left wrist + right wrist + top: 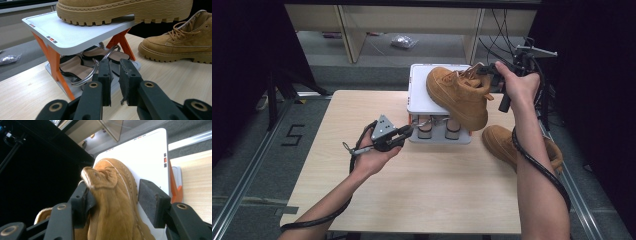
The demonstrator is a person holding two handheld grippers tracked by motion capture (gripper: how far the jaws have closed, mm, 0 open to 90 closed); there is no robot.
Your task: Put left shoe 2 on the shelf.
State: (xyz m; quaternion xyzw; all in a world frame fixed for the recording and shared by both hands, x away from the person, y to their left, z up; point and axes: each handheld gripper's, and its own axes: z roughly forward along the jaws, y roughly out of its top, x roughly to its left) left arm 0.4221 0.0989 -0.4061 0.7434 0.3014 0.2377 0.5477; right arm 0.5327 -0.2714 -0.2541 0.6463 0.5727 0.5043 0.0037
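A tan suede boot (459, 95) (120, 10) rests tilted on the white top of a small orange-legged shoe rack (419, 95) (65, 35) (147, 152). My right gripper (484, 70) (114, 186) straddles the boot's collar (100, 176). Its left pad touches the suede and its right pad (150, 197) stands clear, so it is open. The matching boot (502, 142) (180, 45) stands on the table to the rack's right. My left gripper (409, 131) (115, 62) hovers just in front of the sandals (439, 127) (75, 67) on the lower shelf. A narrow gap separates its jaws, with nothing between them.
The rack stands at the far middle of the wooden table (422, 185). Beyond the table are shelving uprights and a plastic bag (402, 41) on the floor. A dark stand with cables (532, 52) rises at the far right.
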